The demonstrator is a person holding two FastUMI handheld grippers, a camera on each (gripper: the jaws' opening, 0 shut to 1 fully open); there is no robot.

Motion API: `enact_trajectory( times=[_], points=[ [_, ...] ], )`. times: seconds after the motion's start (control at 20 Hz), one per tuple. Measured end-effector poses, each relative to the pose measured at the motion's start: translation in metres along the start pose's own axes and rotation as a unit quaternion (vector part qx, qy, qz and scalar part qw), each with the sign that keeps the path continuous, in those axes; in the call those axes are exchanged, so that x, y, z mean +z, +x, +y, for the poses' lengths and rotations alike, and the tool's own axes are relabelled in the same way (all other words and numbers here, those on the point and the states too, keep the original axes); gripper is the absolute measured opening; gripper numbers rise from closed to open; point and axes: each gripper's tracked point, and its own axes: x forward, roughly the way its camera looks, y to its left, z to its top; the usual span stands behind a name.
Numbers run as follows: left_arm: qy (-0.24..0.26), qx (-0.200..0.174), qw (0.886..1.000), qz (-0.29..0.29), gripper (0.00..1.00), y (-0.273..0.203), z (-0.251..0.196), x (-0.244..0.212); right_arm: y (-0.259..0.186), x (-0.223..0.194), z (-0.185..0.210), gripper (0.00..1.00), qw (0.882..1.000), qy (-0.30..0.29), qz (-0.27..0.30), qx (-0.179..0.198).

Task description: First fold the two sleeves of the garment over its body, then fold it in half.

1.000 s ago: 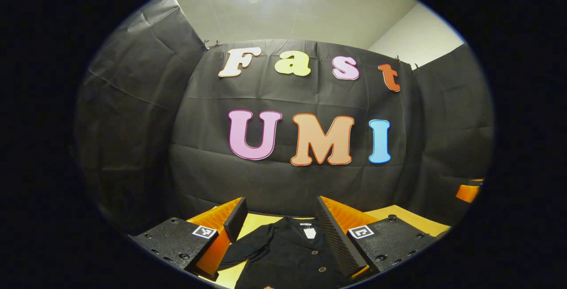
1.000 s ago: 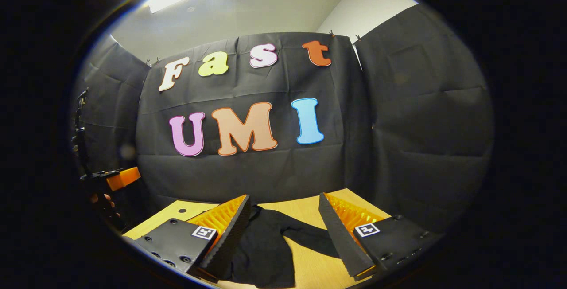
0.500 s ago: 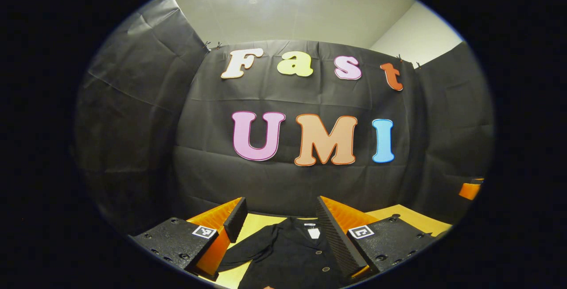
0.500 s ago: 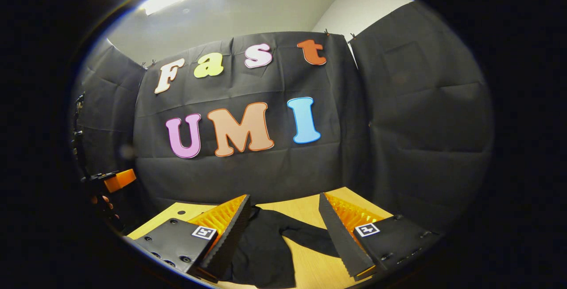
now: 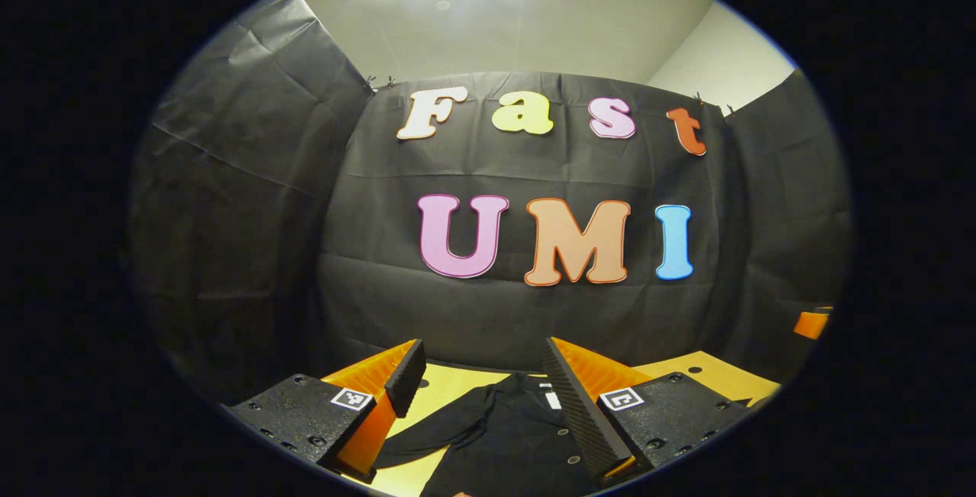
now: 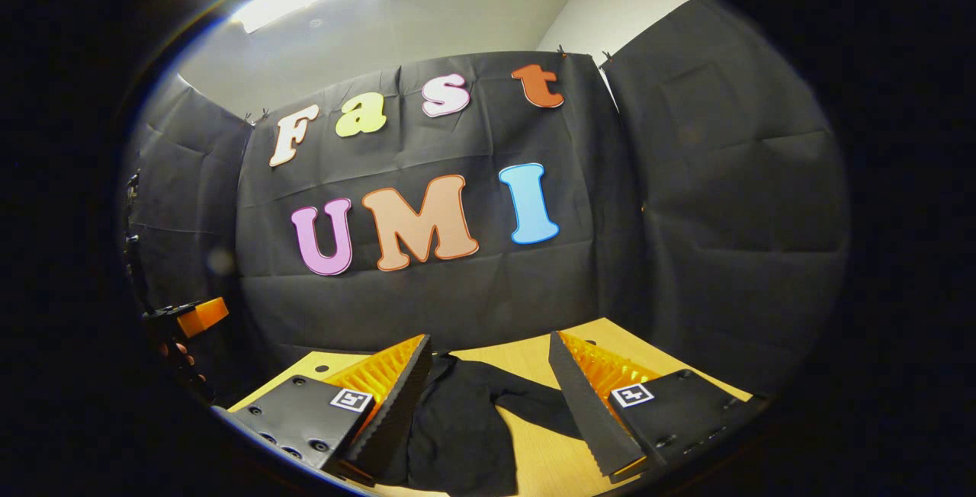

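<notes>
— Garment first: a black button-front shirt [image 5: 518,436] of soft cloth lies flat on the pale wooden table [image 5: 450,386]; one sleeve [image 5: 442,432] trails out sideways, so I judge nothing folded yet; both sleeves and the halving remain.

— And the tongs?

— Left gripper [image 5: 484,363] hovers above the collar end, jaws spread wide, holding nothing; right gripper [image 6: 488,360] hangs likewise agape over the other sleeve [image 6: 526,402]; neither touches the cloth.
</notes>
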Motion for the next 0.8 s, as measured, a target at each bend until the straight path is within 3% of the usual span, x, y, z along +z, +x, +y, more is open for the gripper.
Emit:
enact_trajectory(
  times=[0.2,0.3,0.35,0.4,0.5,0.6,0.65,0.8],
  points=[
    [-0.002,0.015,1.000,0.014,0.92,-0.002,0.008,-0.008,0.006,-0.006,0.002,0.94,1.000,0.000,0.013,0.006],
    [0.001,0.016,1.000,0.015,0.90,-0.002,0.007,-0.007,0.009,-0.007,0.000,0.97,1.000,-0.003,0.013,0.005],
    [0.004,0.015,1.000,0.015,0.90,-0.001,0.006,-0.006,0.012,-0.009,-0.003,0.94,1.000,-0.004,0.014,0.004],
    [0.007,0.014,1.000,0.014,0.90,0.000,0.005,-0.006,0.014,-0.012,-0.008,0.97,1.000,-0.004,0.017,0.000],
    [0.014,0.012,1.000,0.015,0.90,0.003,0.004,-0.005,0.024,-0.024,-0.024,0.94,0.999,-0.004,0.034,-0.014],
    [0.020,0.014,1.000,0.017,0.92,0.003,0.007,-0.005,0.036,-0.037,-0.048,0.98,0.998,-0.013,0.048,-0.034],
    [0.022,0.016,0.999,0.017,0.92,0.004,0.008,-0.005,0.044,-0.044,-0.063,0.93,0.997,-0.020,0.055,-0.045],
    [0.021,0.027,0.999,0.024,0.90,0.001,0.015,-0.008,0.071,-0.078,-0.108,0.98,0.991,-0.045,0.099,-0.076]
  ],
)
